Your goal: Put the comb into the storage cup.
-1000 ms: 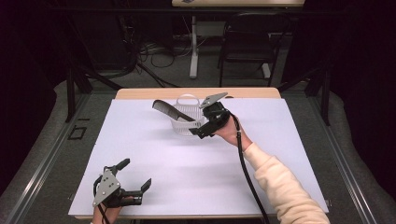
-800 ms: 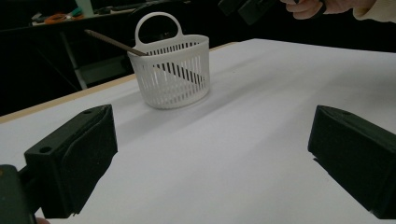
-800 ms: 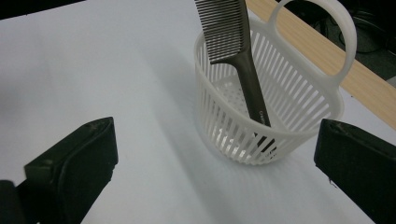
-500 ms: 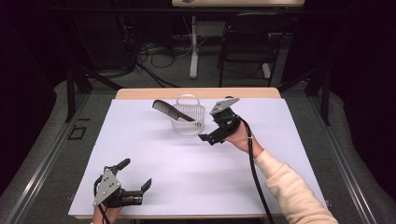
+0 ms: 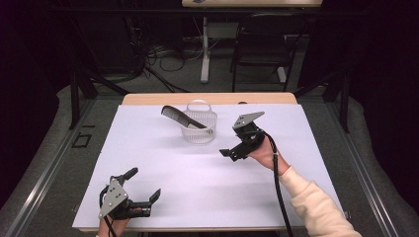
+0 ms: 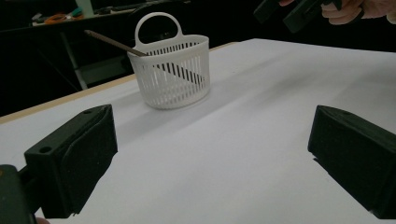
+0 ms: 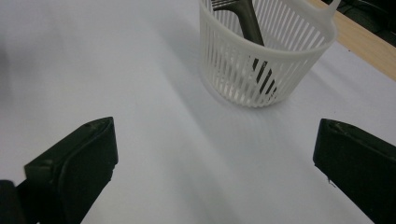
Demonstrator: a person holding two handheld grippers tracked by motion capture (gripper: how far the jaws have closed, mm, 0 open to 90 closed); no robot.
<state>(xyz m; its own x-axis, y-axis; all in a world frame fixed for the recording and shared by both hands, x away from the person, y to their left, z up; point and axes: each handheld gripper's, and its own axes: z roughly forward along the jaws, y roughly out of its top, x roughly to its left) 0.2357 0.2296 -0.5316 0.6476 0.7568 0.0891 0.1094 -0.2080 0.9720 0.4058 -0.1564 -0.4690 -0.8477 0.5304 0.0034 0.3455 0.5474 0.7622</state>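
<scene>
High view | comb (image 5: 182, 117) leans in basket (image 5: 199, 129), handle up-left | both tongs wide open, empty

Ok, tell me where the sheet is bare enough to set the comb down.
Most of the white sheet is bare: the wide middle between the basket and the left gripper, plus the left side. It is tighter right of the basket, where the right gripper hangs. The comb leans in the basket.
</scene>
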